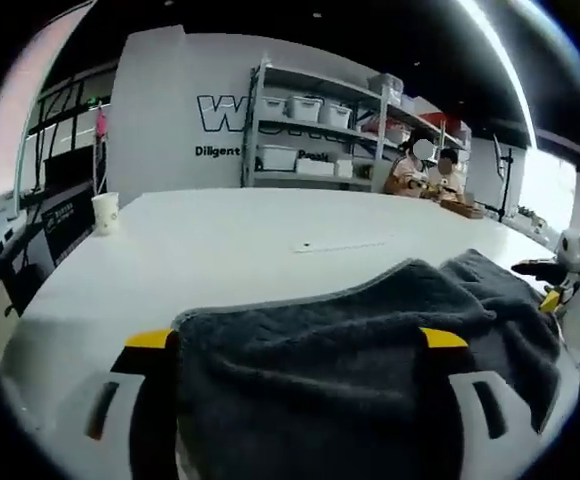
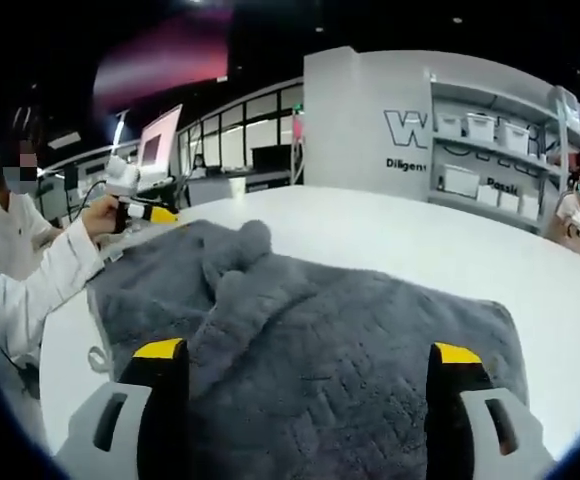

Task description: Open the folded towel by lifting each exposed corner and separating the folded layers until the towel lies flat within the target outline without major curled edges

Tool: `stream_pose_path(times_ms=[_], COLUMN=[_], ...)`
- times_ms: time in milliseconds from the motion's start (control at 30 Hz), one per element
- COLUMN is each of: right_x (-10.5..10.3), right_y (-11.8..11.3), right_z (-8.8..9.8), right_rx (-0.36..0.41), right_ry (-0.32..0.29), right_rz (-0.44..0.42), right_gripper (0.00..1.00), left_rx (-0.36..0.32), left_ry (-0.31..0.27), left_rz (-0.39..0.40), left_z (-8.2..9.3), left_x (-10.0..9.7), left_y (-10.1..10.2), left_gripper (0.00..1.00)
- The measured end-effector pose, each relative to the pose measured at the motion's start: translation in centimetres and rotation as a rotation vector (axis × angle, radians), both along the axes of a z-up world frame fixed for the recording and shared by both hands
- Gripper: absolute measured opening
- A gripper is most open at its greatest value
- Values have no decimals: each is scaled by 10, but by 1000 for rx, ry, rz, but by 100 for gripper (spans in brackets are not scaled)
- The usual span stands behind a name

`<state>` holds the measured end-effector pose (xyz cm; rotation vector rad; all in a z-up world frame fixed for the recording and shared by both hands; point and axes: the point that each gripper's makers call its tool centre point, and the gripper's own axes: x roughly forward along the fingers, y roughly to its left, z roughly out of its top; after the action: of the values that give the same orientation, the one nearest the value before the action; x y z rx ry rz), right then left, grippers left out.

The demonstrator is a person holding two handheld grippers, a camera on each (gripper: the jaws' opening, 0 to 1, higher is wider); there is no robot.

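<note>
Towel (image 1: 370, 350), dark grey terry, lies on the white table (image 1: 220, 250) right at its near edge, bunched and rumpled rather than flat. In the left gripper view the towel drapes across the gap between the left gripper's (image 1: 295, 345) two yellow-tipped jaws; the jaws stand wide apart on either side of the cloth, so spread, nothing pinched that I can see. A raised fold runs toward the right table edge, where the other gripper shows, white with a yellow tip. In the right gripper view the towel (image 2: 320, 340) fills the space between the right gripper's (image 2: 308, 352) jaws, also spread wide, cloth lying over and between them, not clamped. A crumpled ridge of towel rises toward the far-left corner of the cloth, where the left gripper (image 2: 140, 212) sits in a person's hand (image 2: 100, 215), touching the towel edge; a white sleeve (image 2: 40, 290) leads to it. Paper cup (image 1: 105, 212) stands near the left table edge, well apart from the towel. Metal shelving (image 1: 320, 130) with white bins is behind the table, and two seated people (image 1: 425, 175) at the far right side.
</note>
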<state>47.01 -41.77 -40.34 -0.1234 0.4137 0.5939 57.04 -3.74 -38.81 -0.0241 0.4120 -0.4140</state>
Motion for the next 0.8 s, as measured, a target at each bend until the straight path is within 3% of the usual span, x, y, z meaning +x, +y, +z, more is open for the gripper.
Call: stream_pose_path(times_ms=[233, 467, 533, 633, 800], right_x=[2, 12, 17, 24, 34], right_y=[-1, -13, -24, -46, -81], right_z=[2, 21, 30, 36, 40], right_rx=[12, 97, 119, 71, 76], right_ry=[-6, -73, -107, -156, -167], right_rz=[-14, -89, -147, -231, -336], right_gripper=[98, 94, 92, 86, 77], left_rx=[-40, -3, 3, 8, 19], left_ry=[14, 72, 82, 85, 97], left_rz=[-78, -109, -108, -109, -113], left_z=[1, -16, -18, -18, -21], left_x=[-9, -12, -13, -14, -14], left_y=[-26, -35, -34, -34, -34], left_gripper=[99, 99, 99, 99, 99])
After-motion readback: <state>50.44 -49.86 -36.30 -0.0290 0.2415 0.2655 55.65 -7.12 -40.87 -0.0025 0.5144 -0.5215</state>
